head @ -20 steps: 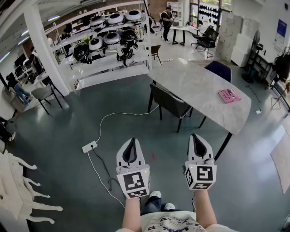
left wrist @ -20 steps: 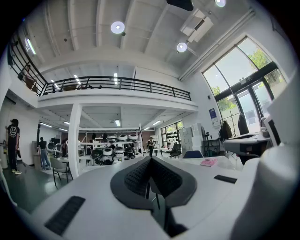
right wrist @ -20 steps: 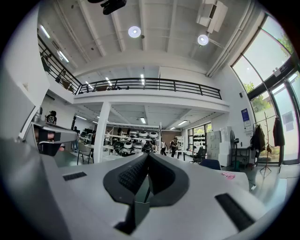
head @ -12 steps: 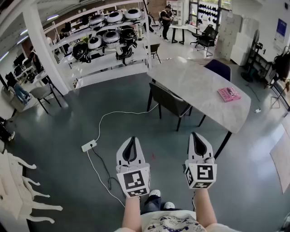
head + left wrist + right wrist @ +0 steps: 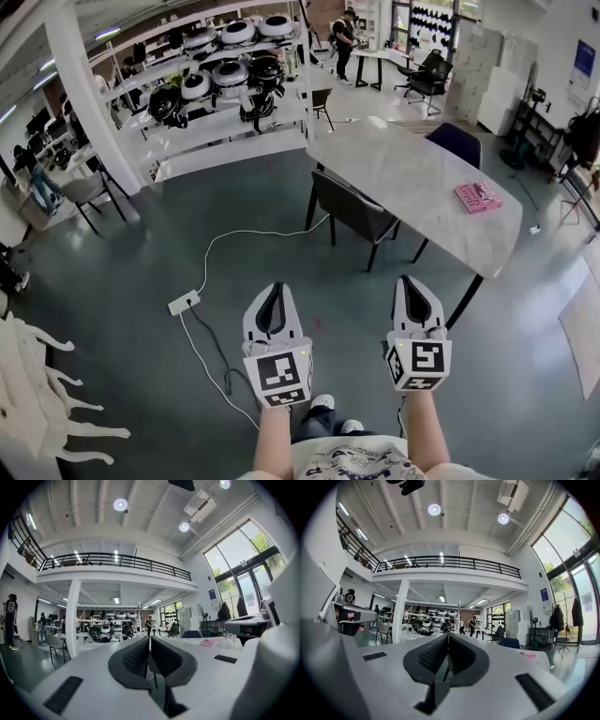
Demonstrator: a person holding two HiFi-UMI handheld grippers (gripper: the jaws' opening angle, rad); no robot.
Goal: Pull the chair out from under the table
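Both grippers clenched on nothing, chair not pulled out yet

My left gripper and right gripper hang level, well short of the table, jaws squeezed together and empty. The dark chair sits tucked under the table's near long edge, and a pink box lies on the table's right end.

Chairs half hidden, small item unclear

The grey chair has the far part of its seat hidden under the table. The far blue chair shows only its back. The pink item is too small to identify.
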